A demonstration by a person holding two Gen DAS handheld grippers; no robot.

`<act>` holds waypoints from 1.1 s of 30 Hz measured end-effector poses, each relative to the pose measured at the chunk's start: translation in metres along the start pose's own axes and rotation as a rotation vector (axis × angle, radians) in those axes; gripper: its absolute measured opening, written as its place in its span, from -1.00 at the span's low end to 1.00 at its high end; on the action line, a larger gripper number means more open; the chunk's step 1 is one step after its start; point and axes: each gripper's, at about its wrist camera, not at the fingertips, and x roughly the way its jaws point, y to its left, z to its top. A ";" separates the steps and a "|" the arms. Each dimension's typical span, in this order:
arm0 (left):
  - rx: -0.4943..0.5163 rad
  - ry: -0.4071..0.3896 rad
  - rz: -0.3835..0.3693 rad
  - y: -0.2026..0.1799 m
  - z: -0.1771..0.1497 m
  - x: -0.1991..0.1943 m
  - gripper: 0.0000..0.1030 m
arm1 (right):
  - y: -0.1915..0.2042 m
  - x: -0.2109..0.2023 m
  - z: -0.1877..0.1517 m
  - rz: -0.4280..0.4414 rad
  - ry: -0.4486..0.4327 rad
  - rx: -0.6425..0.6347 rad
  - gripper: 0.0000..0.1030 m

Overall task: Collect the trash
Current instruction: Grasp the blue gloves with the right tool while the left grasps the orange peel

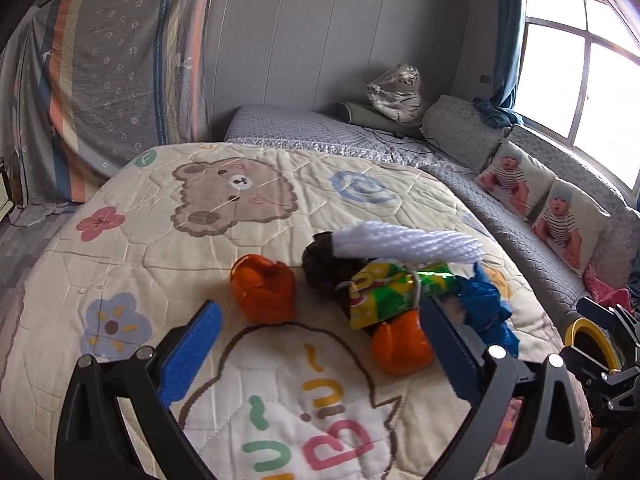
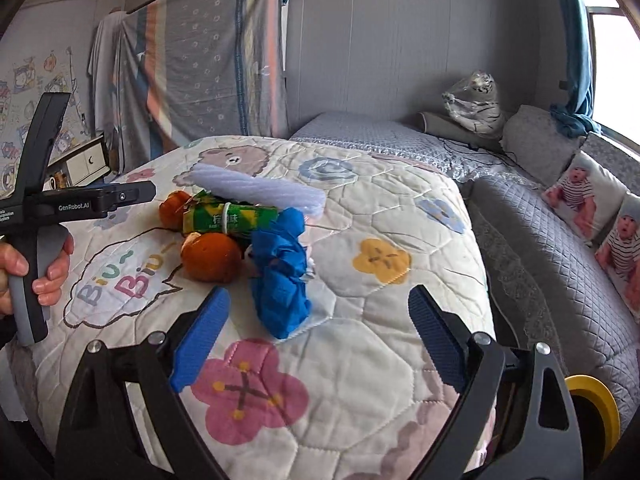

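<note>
A pile of trash lies on the cartoon quilt point(image 1: 200, 248): two orange peels point(image 1: 264, 294) point(image 1: 400, 344), a green-yellow drink carton point(image 1: 384, 292), a white foam net point(image 1: 404, 246), a dark lump point(image 1: 320, 264) and crumpled blue paper point(image 1: 486, 312). My left gripper point(image 1: 320, 344) is open just short of the pile, and its right pad sits beside the nearer peel. My right gripper point(image 2: 318, 338) is open too, with the blue paper point(image 2: 282, 276) just beyond its tips. Behind that are a peel point(image 2: 210, 258), the carton point(image 2: 228, 220) and the foam net point(image 2: 256, 190).
A hand point(image 2: 48, 268) grips the left tool's handle at the left edge. A grey quilted bed point(image 2: 540, 240) with baby-print pillows point(image 2: 580, 196) runs along the right. A yellow round object point(image 2: 592, 400) sits low on the right. A wrapped plush tiger point(image 1: 400, 92) stands at the back.
</note>
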 end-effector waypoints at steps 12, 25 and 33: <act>-0.082 0.103 0.038 0.036 0.000 0.045 0.85 | 0.014 0.057 0.012 0.037 0.120 -0.029 0.55; -0.134 0.218 0.021 0.052 0.007 0.096 0.53 | 0.015 0.112 0.021 0.127 0.240 0.034 0.11; -0.105 0.233 0.035 0.050 0.014 0.110 -0.03 | 0.016 0.123 0.024 0.100 0.261 0.027 -0.28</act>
